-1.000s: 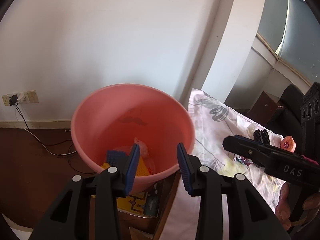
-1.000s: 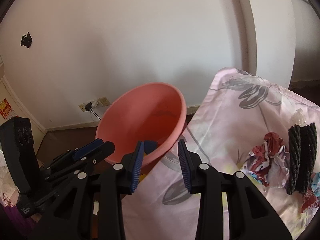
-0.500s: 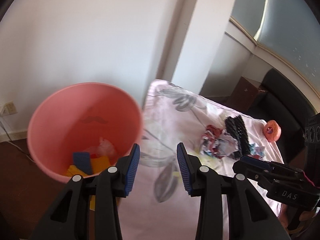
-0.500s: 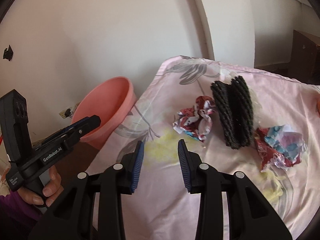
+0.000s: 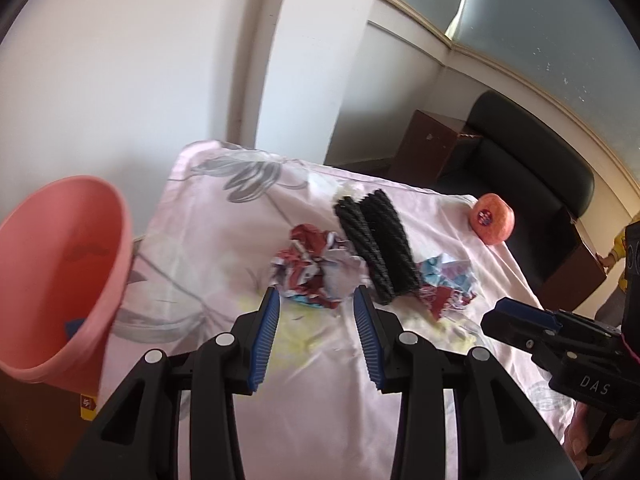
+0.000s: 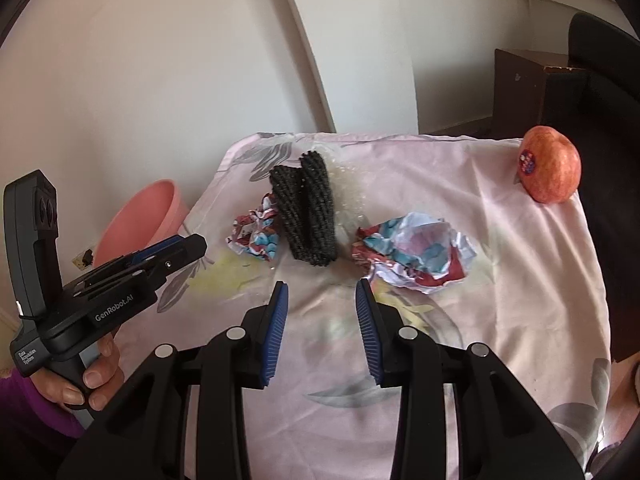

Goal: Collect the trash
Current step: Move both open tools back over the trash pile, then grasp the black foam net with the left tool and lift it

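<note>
A crumpled red-blue-white wrapper (image 5: 310, 268) lies on the pink floral cloth (image 5: 320, 380), just beyond my open, empty left gripper (image 5: 316, 300). It also shows in the right wrist view (image 6: 256, 236). A second, larger crumpled wrapper (image 6: 416, 258) lies right of a black knitted roll (image 6: 306, 212), just beyond and right of my open, empty right gripper (image 6: 322, 292). The pink bin (image 5: 60, 276) stands off the table's left edge with scraps inside.
A red apple (image 6: 550, 170) with a sticker sits at the cloth's far right corner. Clear bubble wrap (image 6: 352, 184) lies behind the black roll. A dark wooden cabinet (image 5: 432, 144) and black chair (image 5: 532, 160) stand behind the table. White wall at the back.
Both grippers have swung right from the pink bin to the table. The left now faces the smaller wrapper; the right faces the black roll and the larger wrapper. Both stay open.
</note>
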A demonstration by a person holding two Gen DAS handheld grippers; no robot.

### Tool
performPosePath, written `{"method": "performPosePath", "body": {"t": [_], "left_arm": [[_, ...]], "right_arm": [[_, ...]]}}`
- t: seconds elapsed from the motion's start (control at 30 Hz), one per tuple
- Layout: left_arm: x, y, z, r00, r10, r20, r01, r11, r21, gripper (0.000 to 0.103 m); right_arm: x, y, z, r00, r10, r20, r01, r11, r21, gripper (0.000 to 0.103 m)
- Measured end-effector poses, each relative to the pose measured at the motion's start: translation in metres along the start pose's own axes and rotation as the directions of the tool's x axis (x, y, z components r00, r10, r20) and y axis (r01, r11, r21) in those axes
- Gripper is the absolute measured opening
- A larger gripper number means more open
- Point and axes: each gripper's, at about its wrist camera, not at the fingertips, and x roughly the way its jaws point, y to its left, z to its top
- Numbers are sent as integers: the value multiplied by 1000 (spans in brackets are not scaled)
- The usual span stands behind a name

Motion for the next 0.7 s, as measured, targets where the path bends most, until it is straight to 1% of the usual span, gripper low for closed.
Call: {"method": "performPosePath", "body": {"t": [0.2, 0.37, 0.57, 0.7], "left_arm": [[10, -18, 7, 1000, -28, -8, 28, 999, 29, 38], [16, -29, 10, 999, -53, -11, 54, 998, 46, 38], [20, -36, 11, 998, -64, -23, 65, 995, 76, 38], [22, -36, 15, 997, -76, -30, 78, 995, 69, 39]], "right_arm": [[-11, -17, 1, 999, -36, 24, 35, 999, 40, 36], [-15, -24, 3, 997, -65, 38, 64, 997, 41, 36], [-10, -33, 3, 997, -64, 35, 61, 995, 75, 36], [-7, -35, 3, 998, -58, 34, 55, 995, 83, 36]]}}
